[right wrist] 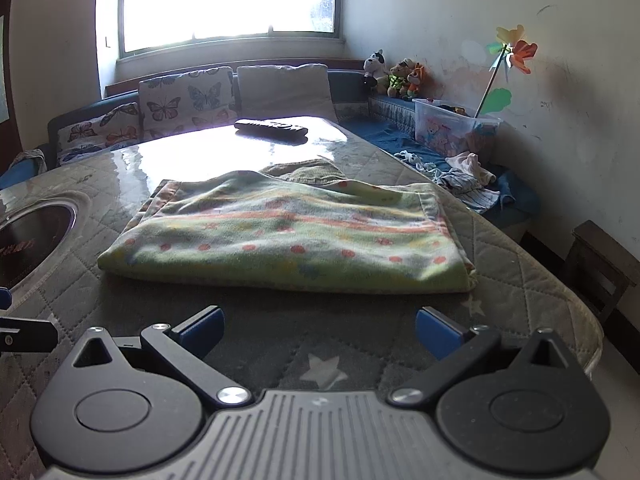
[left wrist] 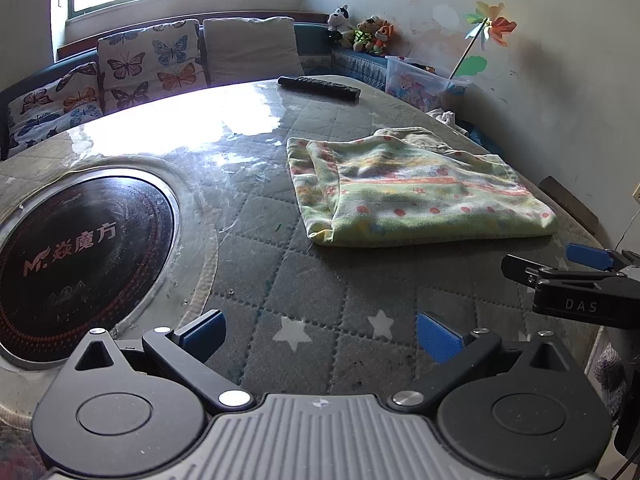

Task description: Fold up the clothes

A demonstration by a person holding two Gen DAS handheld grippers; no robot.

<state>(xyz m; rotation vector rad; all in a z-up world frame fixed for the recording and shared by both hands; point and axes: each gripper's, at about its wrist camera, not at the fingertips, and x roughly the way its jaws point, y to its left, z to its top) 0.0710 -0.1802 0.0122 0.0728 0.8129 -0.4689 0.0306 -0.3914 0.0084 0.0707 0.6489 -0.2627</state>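
- The green patterned cloth (right wrist: 288, 236) lies on the bench (left wrist: 280, 280), toward its right side and near the right edge. It is already doubled over into a rough rectangle, with a rounded fold along the near side and layered edges showing at the left end in the left wrist view.
- That lie fits two stages alike: a fold just laid and let go, or a half-folded piece waiting for another fold. The pictures do not settle which.
- A second, duller olive cloth (right wrist: 308, 172) peeks out from behind the green one, touching or tucked under its far edge; how it is arranged cannot be told.
- The right hand-held gripper (right wrist: 318, 330) sits low just before the cloth's near fold, jaws spread wide and holding nothing, squared to the fold, probably so it can either take or leave that edge.
- The left hand-held gripper (left wrist: 320, 334) is likewise spread wide and empty, over bare quilted cover to the left of the cloth, apart from it.
- Farther out: a round black cooktop (left wrist: 76, 264) set into the bench at left, a remote control (left wrist: 320, 87) at the far end, and loose clothes (right wrist: 460, 176) on the blue seat beside the wall, perhaps more to fold.
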